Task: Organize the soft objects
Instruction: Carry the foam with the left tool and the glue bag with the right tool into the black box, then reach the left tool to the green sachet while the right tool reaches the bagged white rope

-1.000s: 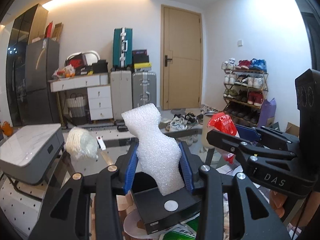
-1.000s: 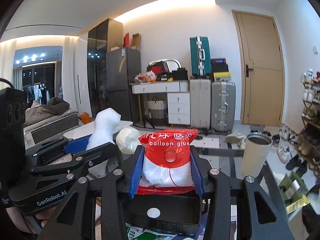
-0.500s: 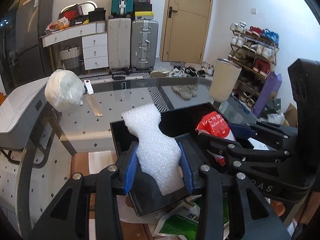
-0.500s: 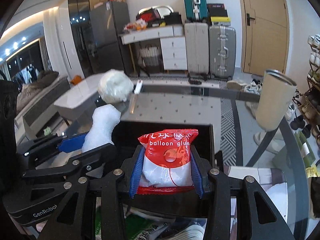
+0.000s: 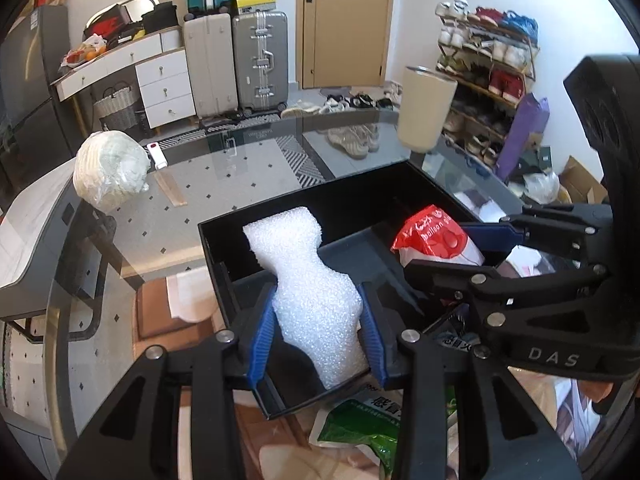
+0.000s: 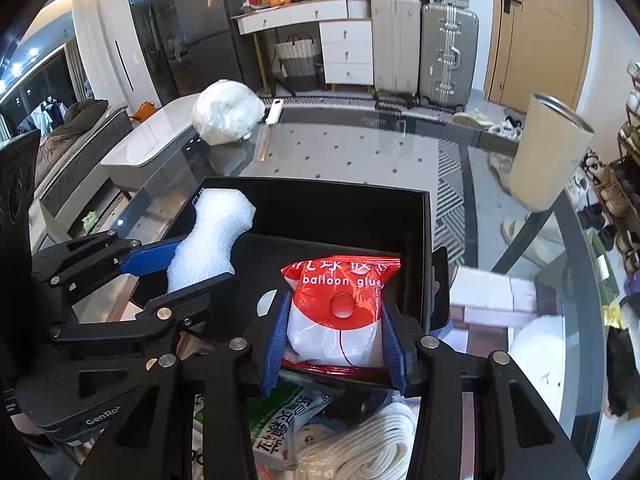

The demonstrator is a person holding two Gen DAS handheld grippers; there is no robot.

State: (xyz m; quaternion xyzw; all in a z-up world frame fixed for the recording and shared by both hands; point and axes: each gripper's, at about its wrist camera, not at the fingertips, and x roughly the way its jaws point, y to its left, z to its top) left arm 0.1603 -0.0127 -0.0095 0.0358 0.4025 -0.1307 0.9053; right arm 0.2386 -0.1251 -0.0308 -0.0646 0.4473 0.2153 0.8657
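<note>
My left gripper is shut on a white foam piece, blue pads pressing its two sides. It hangs tilted over the left part of an open black box on the glass table. My right gripper is shut on a red and white balloon glue packet, held over the box's right part. Each wrist view shows the other gripper beside it: the right gripper with the packet, and the left gripper with the foam.
A white wrapped ball and a small white device lie at the table's far left. A beige cylinder stands at the far right. A green packet and a white rope coil lie below the box's near edge.
Both grippers have sunk and tipped downward, from facing the room to facing the black box on the table. The foam and the packet stay gripped as before.
</note>
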